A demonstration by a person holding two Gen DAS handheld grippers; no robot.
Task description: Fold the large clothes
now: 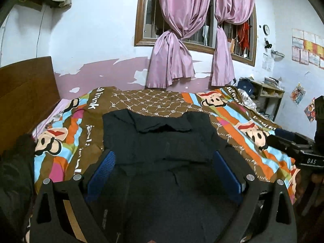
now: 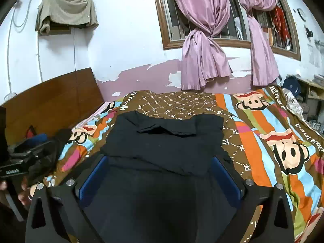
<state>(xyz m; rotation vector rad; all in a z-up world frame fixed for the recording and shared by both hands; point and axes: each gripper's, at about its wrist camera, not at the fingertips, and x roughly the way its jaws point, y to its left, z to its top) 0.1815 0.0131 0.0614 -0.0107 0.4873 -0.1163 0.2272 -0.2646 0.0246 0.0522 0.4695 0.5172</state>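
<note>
Both views are lit by even, cool indoor light; its source lies outside the frames, perhaps overhead. The white wall [image 2: 125, 40] reads bright without glare. Shadows are soft. The black garment [image 1: 162, 141] loses nearly all detail. Fisheye bending curves the window frame [image 1: 139, 20], and dark vignette fills the corners.

You hold the left gripper [image 1: 164, 160] and right gripper [image 2: 160, 164] side by side, both jaws spread wide, gripping nothing.
</note>
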